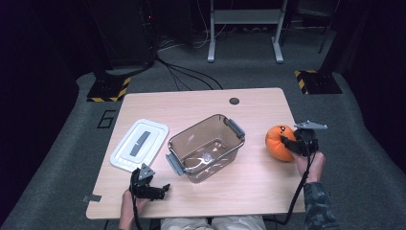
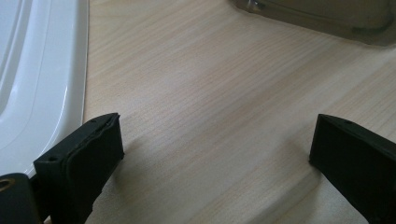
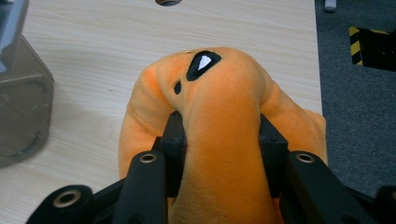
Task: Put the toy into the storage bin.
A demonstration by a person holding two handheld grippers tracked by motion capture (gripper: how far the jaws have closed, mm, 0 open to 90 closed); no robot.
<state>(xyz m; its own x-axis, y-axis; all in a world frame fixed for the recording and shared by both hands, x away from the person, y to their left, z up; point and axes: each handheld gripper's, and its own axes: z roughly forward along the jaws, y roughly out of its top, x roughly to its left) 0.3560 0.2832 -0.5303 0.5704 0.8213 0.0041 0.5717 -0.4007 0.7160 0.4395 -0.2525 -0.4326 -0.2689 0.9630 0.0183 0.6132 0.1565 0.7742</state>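
- Right gripper (image 1: 290, 143): jaws clamped on the orange plush toy (image 1: 279, 142), near the table's (image 1: 249, 103) right edge; bare tabletop ahead.
- Clear brown bin (image 1: 206, 143): to its left, well apart, a metal piece inside.
- Left gripper (image 1: 160, 190): jaws apart over bare wood; white lid (image 1: 139, 144) just beside.
- Toy: soft, squeezed, black-and-white eye patch (image 3: 202, 63).

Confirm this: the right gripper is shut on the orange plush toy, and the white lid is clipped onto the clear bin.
Not quite. The white lid lies on the table left of the clear bin, as the high view shows. The right gripper is shut on the orange plush toy.
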